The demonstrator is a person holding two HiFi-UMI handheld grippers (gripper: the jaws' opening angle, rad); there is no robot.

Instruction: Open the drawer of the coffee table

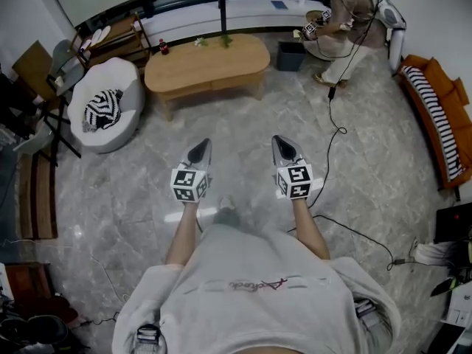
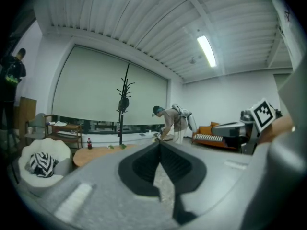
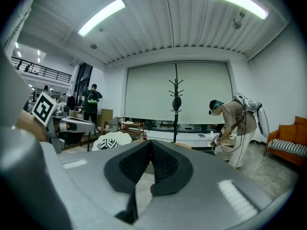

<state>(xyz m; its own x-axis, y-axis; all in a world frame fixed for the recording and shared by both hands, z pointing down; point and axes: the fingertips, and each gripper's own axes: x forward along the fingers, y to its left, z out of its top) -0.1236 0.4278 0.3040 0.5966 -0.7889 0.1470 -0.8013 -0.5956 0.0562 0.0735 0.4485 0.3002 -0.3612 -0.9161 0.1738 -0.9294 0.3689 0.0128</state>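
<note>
Marble floor [image 1: 243,135] lies bare between us and the wooden desk [image 1: 206,63], well ahead. Its drawer looks closed, judging by the flush front. Left gripper [image 1: 200,152] and right gripper [image 1: 284,150] have jaws together and empty, aimed at the desk. Probably just the approach, nothing to grab yet.

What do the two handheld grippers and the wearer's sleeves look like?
The left gripper and right gripper match: tapered silver-grey jaws, dark ribbed pads, and a white cube with black square markers on each. The person wears a light top with short sleeves.
</note>
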